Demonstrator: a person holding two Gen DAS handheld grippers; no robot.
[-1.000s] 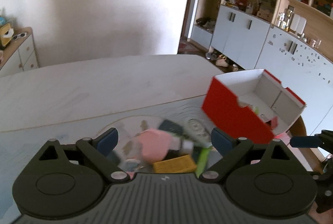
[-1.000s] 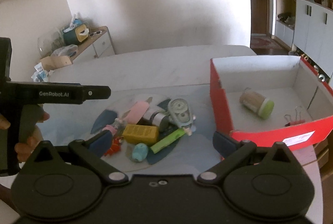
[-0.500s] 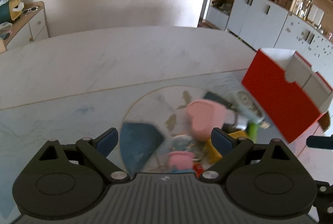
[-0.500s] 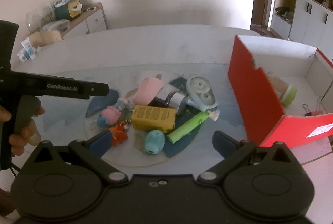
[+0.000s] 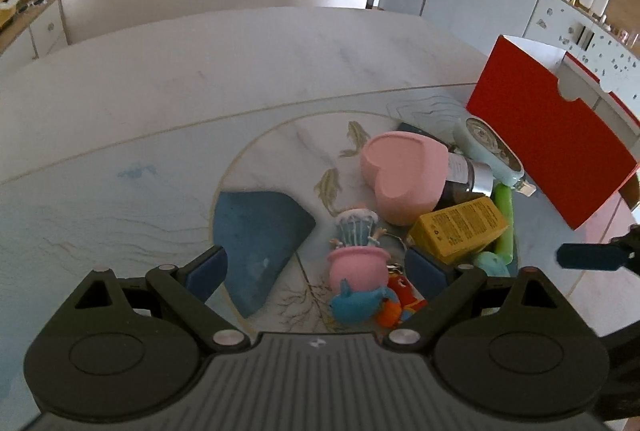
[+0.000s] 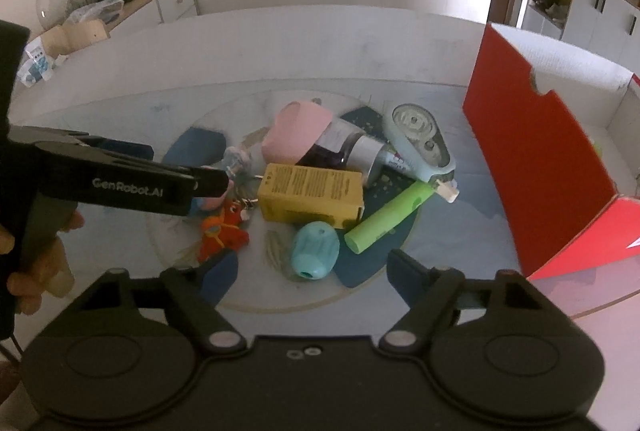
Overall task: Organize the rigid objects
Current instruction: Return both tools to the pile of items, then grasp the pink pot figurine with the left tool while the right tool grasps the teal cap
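- left hand-held gripper (image 5: 316, 267) is held spread over the pink toy figure (image 5: 356, 267), nothing gripped.
- right hand-held gripper (image 6: 312, 271) is being closed, jaws unclenched above the teal egg (image 6: 315, 250).
- clutter is heaped on the surface (image 5: 200, 79) beside the red box (image 6: 536, 167).

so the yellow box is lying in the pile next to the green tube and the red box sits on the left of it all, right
Not quite. The red box stands to the right of the pile, not the left; the right wrist view shows it. The rest holds: the yellow box lies in the pile next to the green tube.
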